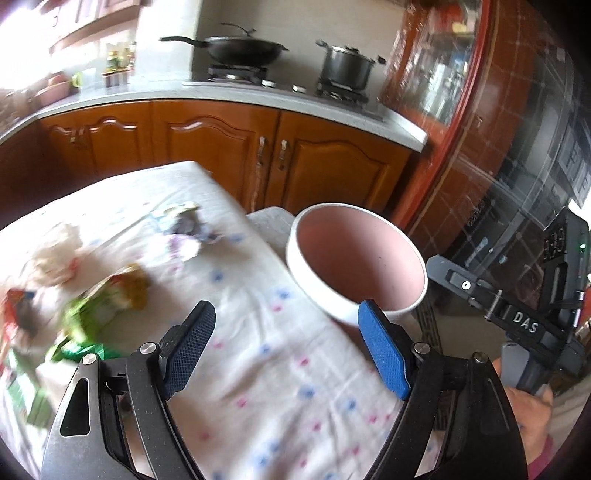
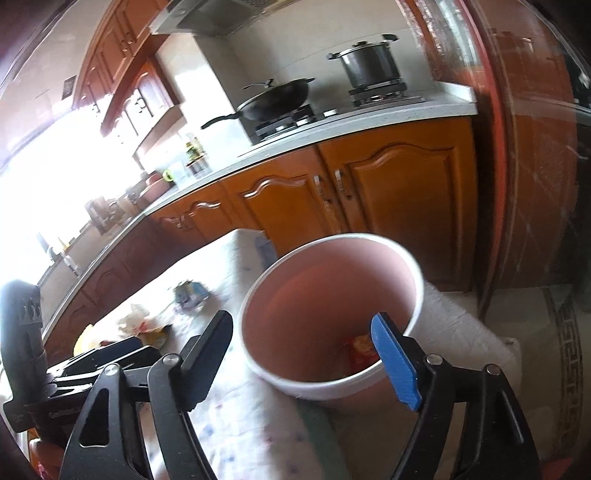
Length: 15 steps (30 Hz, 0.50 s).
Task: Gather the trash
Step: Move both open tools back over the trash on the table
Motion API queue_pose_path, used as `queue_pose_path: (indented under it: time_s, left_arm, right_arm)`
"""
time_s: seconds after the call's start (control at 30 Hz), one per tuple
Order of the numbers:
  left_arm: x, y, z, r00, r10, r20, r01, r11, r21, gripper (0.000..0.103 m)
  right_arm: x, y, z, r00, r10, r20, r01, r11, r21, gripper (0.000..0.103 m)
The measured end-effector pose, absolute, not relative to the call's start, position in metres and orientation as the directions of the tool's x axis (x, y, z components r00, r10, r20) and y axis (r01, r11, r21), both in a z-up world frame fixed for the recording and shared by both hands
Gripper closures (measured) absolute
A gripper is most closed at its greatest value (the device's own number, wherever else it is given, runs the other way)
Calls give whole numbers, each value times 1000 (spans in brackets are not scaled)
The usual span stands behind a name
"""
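Hovering over cloth-covered surface (image 1: 258, 332), left tongs (image 1: 286, 317) and right tongs (image 2: 304, 332) gaped, empty. Wrappers (image 1: 107, 295) lay left; pink bin (image 2: 328, 314) stood at edge. Best: pinch green wrapper low, then lift.

A kitchen is seen. Orange-brown wooden cabinets (image 1: 207, 144) are set beneath a pale stone counter (image 1: 122, 94). A gas hob (image 1: 291, 83) is built into it, and a black wok (image 1: 240, 48) and a steel pot (image 1: 345, 64) are stood on the burners. A range hood (image 2: 218, 16) is mounted above, beside upper cabinets (image 2: 122, 55). Strong daylight is let in at the window (image 2: 70, 162). A patterned rug (image 2: 569, 332) is laid on the floor.
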State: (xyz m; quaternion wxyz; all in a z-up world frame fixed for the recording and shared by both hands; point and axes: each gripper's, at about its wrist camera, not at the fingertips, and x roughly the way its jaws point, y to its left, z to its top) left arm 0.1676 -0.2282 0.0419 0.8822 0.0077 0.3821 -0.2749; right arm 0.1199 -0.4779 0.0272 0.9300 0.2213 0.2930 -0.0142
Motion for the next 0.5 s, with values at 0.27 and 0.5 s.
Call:
queue_pose_path:
  time_s: [0.27,0.5]
  left_arm:
    - [155,-155,44,616,-439,-655,381,893,-240,21]
    - [157,-108,41,647,-389,-655,300,920,-250,21]
  right_arm:
    - [121,-430,25,818,181,-546,65,915,399,21]
    - [131,-396,23,800,232,-554,2,921,390,21]
